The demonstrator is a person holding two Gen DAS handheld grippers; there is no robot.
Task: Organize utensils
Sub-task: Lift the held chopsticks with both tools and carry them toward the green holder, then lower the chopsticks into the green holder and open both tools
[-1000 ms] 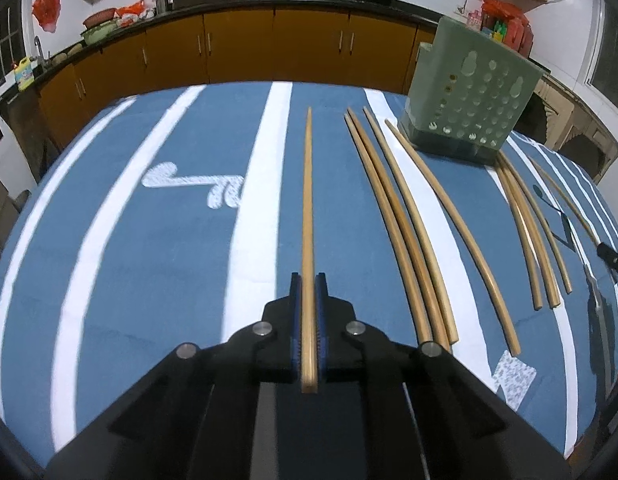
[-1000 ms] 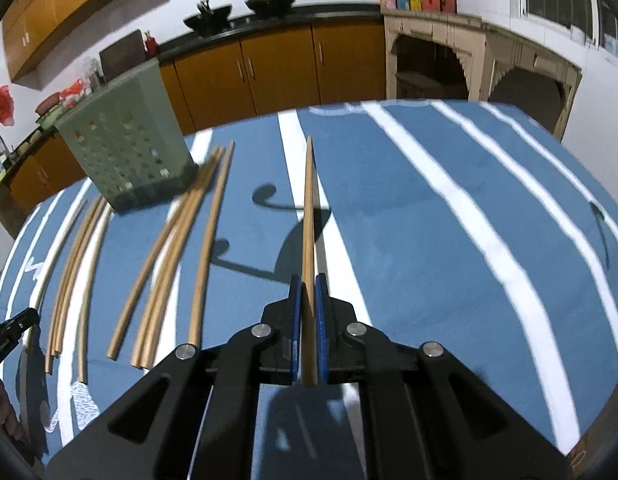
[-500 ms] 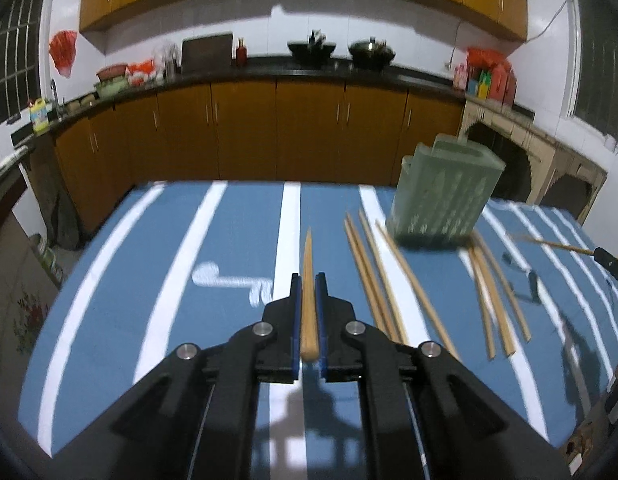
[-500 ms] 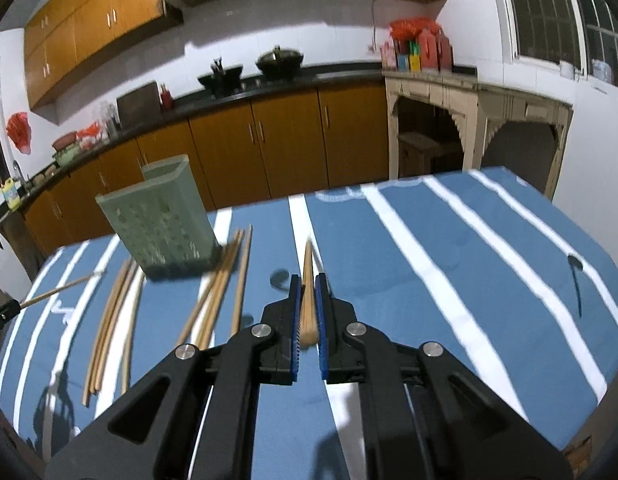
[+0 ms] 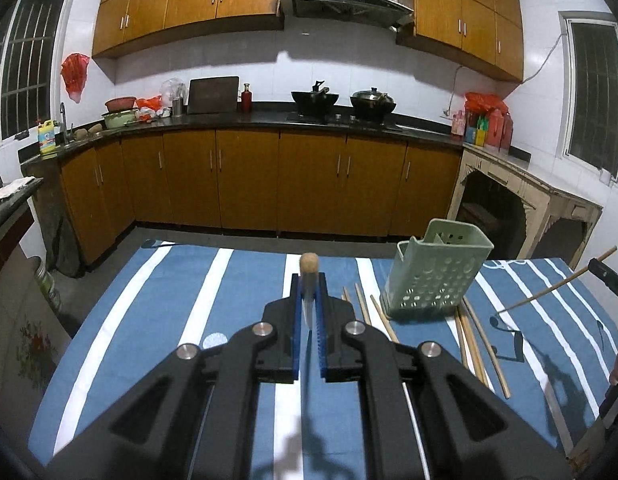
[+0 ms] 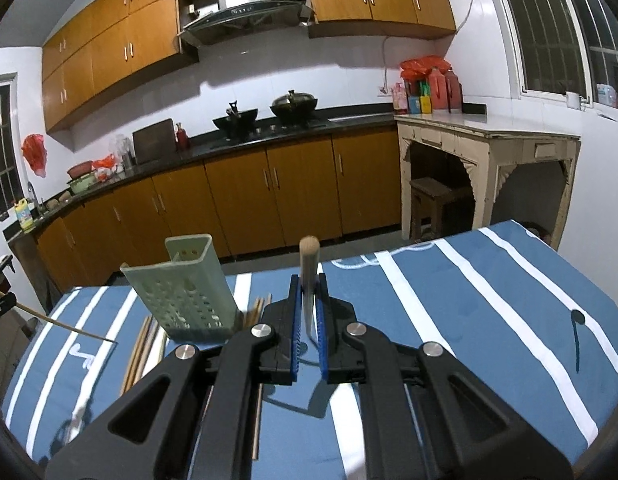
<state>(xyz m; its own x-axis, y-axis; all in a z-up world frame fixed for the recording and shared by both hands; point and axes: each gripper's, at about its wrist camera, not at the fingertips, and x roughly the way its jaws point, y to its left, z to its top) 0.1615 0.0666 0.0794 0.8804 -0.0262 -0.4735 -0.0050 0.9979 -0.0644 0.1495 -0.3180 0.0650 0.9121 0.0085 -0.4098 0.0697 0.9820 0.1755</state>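
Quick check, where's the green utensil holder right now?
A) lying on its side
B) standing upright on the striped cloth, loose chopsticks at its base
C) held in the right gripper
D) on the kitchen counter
B: the green utensil holder stands upright on the blue striped tablecloth, with loose chopsticks on the cloth around its base.

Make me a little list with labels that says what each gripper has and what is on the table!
left gripper: shut on a chopstick, lifted off the table
right gripper: shut on a chopstick, lifted off the table
holder: green, holes in its walls, upright on the cloth
loose chopsticks: lying flat beside the holder
cloth: blue with white stripes
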